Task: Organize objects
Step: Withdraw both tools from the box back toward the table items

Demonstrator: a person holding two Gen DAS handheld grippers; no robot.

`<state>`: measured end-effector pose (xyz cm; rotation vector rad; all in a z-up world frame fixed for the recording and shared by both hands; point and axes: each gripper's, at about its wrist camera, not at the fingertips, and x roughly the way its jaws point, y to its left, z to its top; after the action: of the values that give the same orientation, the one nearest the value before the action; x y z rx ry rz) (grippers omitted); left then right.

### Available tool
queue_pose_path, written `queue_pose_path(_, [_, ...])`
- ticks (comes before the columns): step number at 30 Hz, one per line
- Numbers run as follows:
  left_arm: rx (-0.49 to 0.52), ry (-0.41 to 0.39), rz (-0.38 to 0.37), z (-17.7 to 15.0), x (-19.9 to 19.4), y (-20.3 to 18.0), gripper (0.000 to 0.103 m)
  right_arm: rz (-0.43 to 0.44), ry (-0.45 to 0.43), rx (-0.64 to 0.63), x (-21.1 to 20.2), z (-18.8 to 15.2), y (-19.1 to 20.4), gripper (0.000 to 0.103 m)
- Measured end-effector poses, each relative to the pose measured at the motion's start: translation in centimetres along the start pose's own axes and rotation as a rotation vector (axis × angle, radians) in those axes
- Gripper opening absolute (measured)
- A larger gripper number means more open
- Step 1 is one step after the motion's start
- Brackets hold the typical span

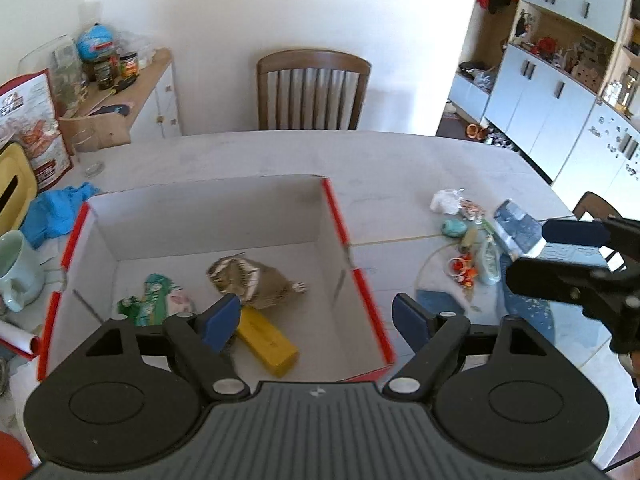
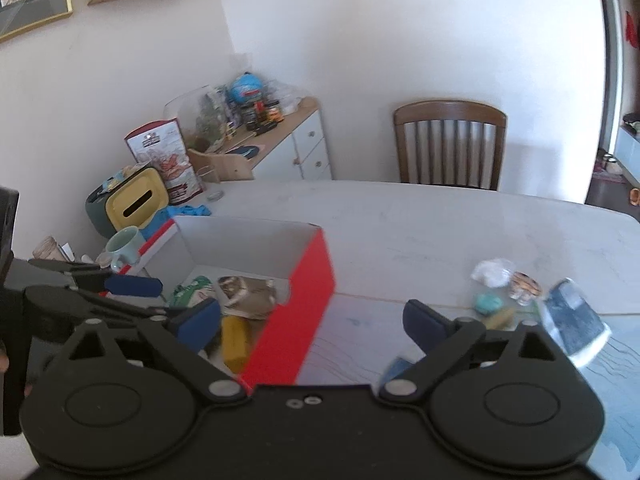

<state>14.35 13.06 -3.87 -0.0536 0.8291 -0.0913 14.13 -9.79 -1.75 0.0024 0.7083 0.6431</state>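
Note:
A white cardboard box with red walls (image 1: pixel 336 216) (image 2: pixel 304 300) lies open on the table. Inside it are a yellow block (image 1: pixel 268 340) (image 2: pixel 235 340), a crumpled brown packet (image 1: pixel 252 284) (image 2: pixel 248 292) and a green packet (image 1: pixel 148 300) (image 2: pixel 192 288). My left gripper (image 1: pixel 316 316) hangs open over the box's near right side, holding nothing. My right gripper (image 2: pixel 312 320) (image 1: pixel 560 256) is open and empty above the box's right wall and the table. Loose items lie to the right: a white wrapper (image 1: pixel 444 200) (image 2: pixel 492 272), a teal stone (image 1: pixel 454 228) (image 2: pixel 488 304), a dark blue packet (image 1: pixel 516 224) (image 2: pixel 576 320) and orange rings (image 1: pixel 462 270).
Left of the box stand a pale green mug (image 1: pixel 16 268) (image 2: pixel 126 246), a blue glove (image 1: pixel 56 212), a yellow tissue box (image 2: pixel 136 200) and a glass (image 1: pixel 86 148). A wooden chair (image 1: pixel 312 92) (image 2: pixel 450 144) stands at the table's far edge, and a cluttered sideboard (image 1: pixel 152 80) is at the back left.

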Motion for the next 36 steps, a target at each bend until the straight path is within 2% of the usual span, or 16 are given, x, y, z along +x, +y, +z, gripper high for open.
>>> queue_pose_path(7, [0.053,-0.006,-0.038,-0.1,0.7,-4.1,0.087,-0.06,0.006,-0.015,-2.6,-2.9,-3.3,0.099])
queue_pose_path(15, [0.095,-0.018,-0.137,-0.8,1.9,-8.8,0.1,-0.139,0.023,0.025,-4.8,-5.3,-8.6,0.099])
queue_pose_path(22, [0.14,-0.004,-0.194,-2.0,3.7,-13.1,0.101,-0.206,0.035,0.05,-6.2,-6.3,-13.5,0.099])
queue_pose_path(27, [0.223,0.042,-0.27,-3.3,5.5,-16.7,0.102,-0.235,0.032,0.073,-6.9,-6.4,-17.3,0.099])
queue_pose_path(31, [0.244,0.085,-0.283,-4.5,7.1,-18.9,0.101,-0.244,0.037,0.081,-7.0,-6.6,-19.5,0.099])
queue_pose_path(36, [0.276,0.109,-0.256,-5.3,8.7,-20.9,0.101,-0.237,0.048,0.074,-6.4,-6.5,-21.5,0.099])
